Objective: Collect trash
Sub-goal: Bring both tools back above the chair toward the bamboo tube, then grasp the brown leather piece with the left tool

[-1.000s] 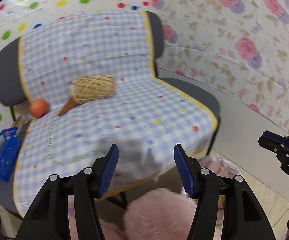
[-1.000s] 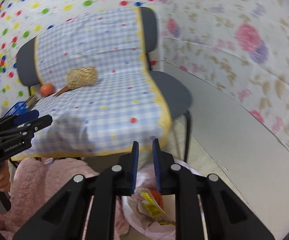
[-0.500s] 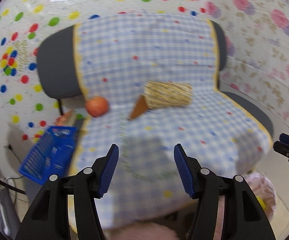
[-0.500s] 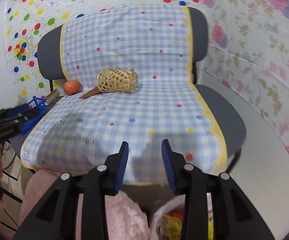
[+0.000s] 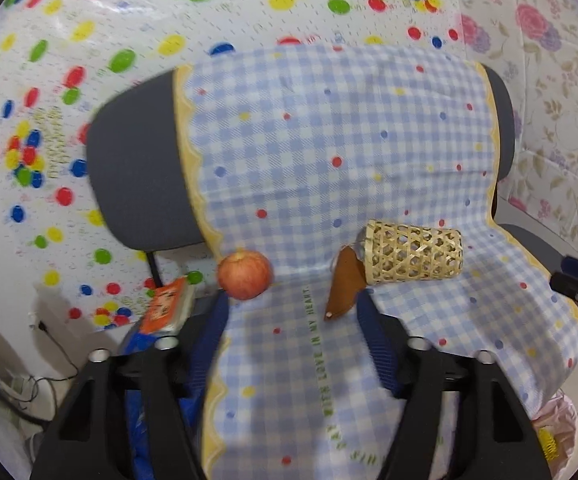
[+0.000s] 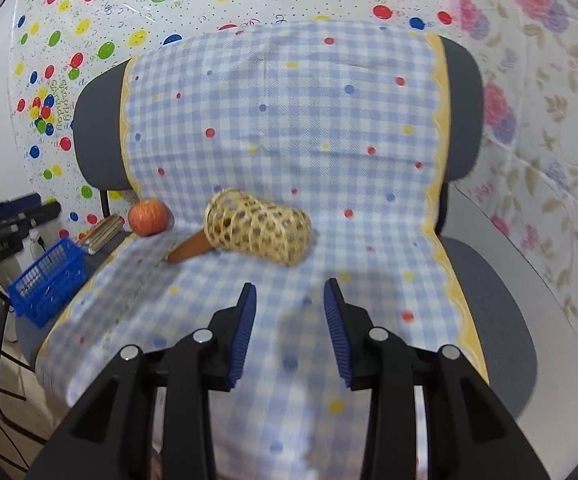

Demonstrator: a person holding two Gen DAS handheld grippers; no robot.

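Note:
A reddish apple [image 5: 244, 275] [image 6: 149, 216] lies at the left edge of the chair seat. Next to it, a woven bamboo tube [image 5: 411, 256] [image 6: 259, 232] rests on its side, with a brown flat piece [image 5: 343, 288] [image 6: 189, 250] sticking out of its end. My left gripper [image 5: 291, 312] hovers over the checked cloth [image 5: 329, 160] just short of the apple and the brown piece. Its jaws are opening with nothing between them. My right gripper [image 6: 290, 300] hangs above the seat, nearer than the tube. Its jaws are also opening and empty.
A blue plastic basket [image 6: 45, 280] and an orange packet [image 5: 169, 304] sit left of the chair. A pink trash bag [image 5: 557, 428] shows at the lower right by the seat's front. Spotted and flowered sheets cover the walls behind.
Both views swung up from the trash bag and pink rug to over the chair seat. The right jaws went from nearly shut to apart. The left jaws spread wider.

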